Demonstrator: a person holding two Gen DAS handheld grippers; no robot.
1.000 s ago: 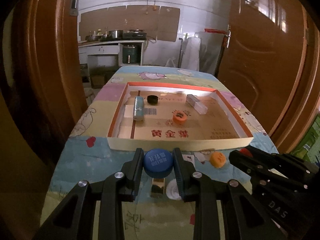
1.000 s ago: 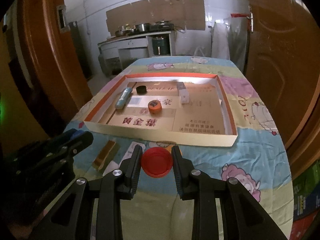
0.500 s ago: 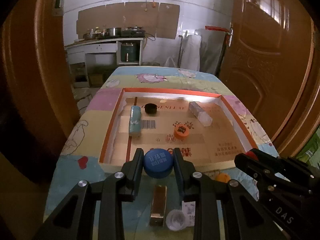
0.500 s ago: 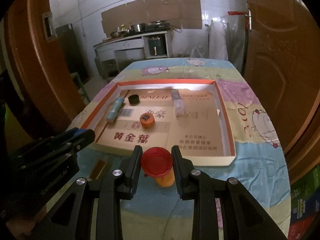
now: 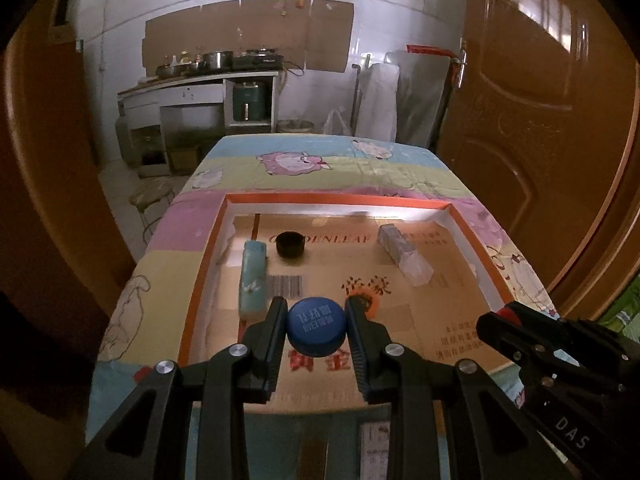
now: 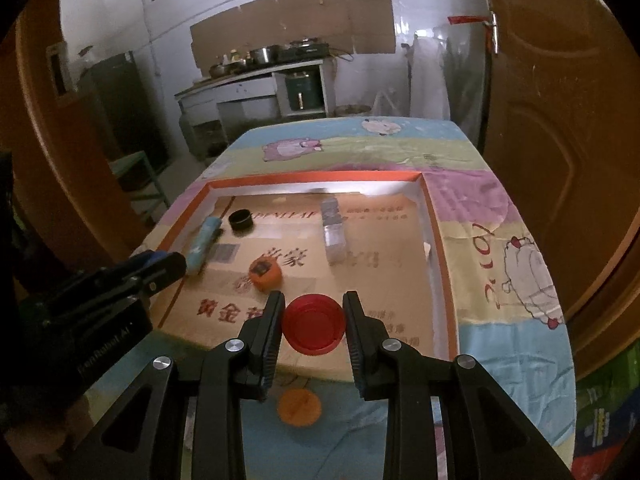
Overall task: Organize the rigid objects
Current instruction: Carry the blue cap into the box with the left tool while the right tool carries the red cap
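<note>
- Left wrist view: left tool (image 5: 316,322) clenched on blue cap (image 5: 316,326) — held above the tray (image 5: 472,232).
- Right tool (image 6: 313,320) grips red cap (image 6: 313,328) — over the tray's near edge.

Black left gripper (image 5: 316,320), silver screws; right gripper (image 6: 314,322) alike, faintly lettered "DAS"

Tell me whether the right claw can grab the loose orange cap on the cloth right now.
Probably not yet: the right claw is shut on the red cap, so it has no free grip. The orange cap lies unblocked below it, outside the tray.
</note>
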